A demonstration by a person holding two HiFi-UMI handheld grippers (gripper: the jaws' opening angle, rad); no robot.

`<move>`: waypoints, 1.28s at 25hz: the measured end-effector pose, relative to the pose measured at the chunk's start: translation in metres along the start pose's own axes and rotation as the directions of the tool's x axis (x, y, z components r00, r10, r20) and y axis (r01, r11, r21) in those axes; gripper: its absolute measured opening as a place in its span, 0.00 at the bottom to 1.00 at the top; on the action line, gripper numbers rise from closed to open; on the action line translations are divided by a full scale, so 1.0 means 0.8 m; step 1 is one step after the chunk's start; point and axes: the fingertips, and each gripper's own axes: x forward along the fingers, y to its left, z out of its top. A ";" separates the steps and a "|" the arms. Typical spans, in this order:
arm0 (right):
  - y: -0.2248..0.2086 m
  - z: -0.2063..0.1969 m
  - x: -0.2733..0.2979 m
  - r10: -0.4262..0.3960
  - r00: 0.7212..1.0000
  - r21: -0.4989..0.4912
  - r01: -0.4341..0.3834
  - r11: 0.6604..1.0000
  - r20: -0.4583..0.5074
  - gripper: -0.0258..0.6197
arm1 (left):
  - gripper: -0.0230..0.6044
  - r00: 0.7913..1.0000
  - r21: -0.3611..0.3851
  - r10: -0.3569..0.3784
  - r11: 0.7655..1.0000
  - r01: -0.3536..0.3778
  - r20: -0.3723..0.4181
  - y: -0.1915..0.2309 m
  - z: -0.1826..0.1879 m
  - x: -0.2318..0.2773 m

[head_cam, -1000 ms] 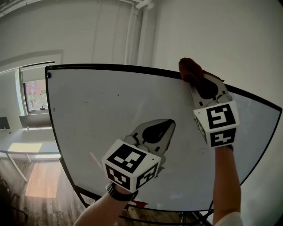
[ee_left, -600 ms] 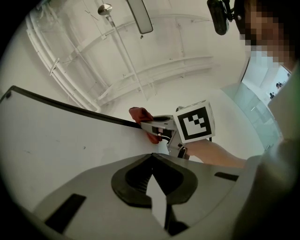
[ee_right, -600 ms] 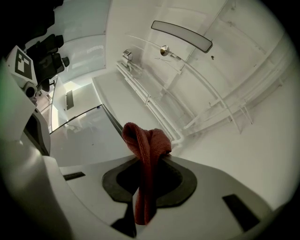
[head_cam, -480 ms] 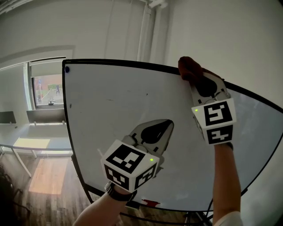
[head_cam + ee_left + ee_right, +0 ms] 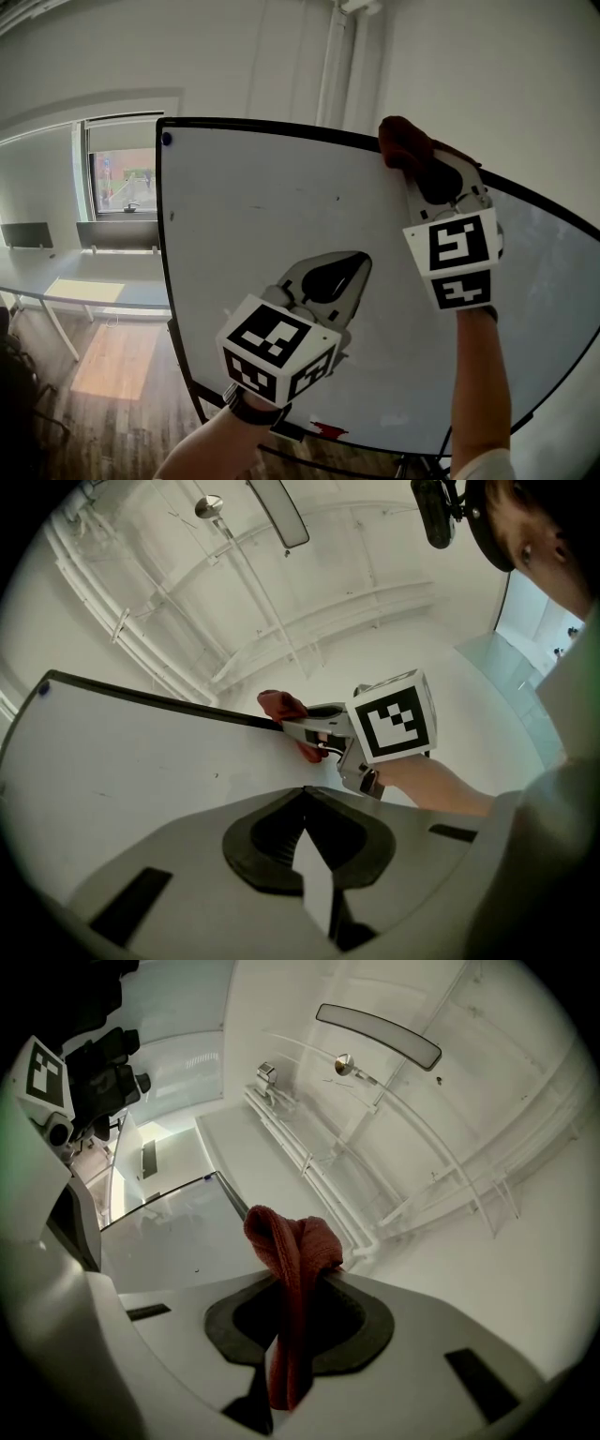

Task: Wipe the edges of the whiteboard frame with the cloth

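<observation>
The whiteboard (image 5: 281, 244) has a thin black frame (image 5: 272, 130). My right gripper (image 5: 410, 157) is raised to the top frame edge and is shut on a red cloth (image 5: 401, 139), which is pressed onto that edge. In the right gripper view the cloth (image 5: 291, 1246) bulges out of the jaws beside the frame (image 5: 230, 1199). My left gripper (image 5: 360, 260) hovers lower, in front of the board's white face, shut and holding nothing. The left gripper view shows its own shut tips (image 5: 305, 790), and beyond them the right gripper (image 5: 302, 729) with the cloth (image 5: 278, 705) on the top frame edge (image 5: 159, 698).
A window (image 5: 122, 183) and a long desk (image 5: 84, 291) stand at the left, over a wooden floor (image 5: 112, 370). A pipe (image 5: 336, 66) runs up the wall behind the board. A small red item (image 5: 324, 429) lies at the board's bottom edge.
The board's left corner now shows nearer to the right gripper, so the cloth has slid left along the top frame edge. The left gripper has kept its place beside it.
</observation>
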 end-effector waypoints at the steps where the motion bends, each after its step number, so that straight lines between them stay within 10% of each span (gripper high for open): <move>1: 0.002 0.001 0.001 0.003 1.000 -0.001 -0.003 1.000 0.003 0.13 | 0.05 1.000 0.003 0.008 1.000 -0.008 -0.001 0.002 0.000 0.000; 14: 0.019 0.006 0.007 0.083 0.996 -0.036 -0.084 0.996 -0.034 0.13 | 0.05 0.997 0.024 0.075 0.997 -0.075 0.009 -0.003 0.000 0.006; 32: 0.111 0.069 0.098 0.035 0.996 -0.020 -0.037 0.999 -0.083 0.13 | 0.05 0.999 0.060 0.035 0.998 -0.033 -0.030 0.120 0.001 -0.077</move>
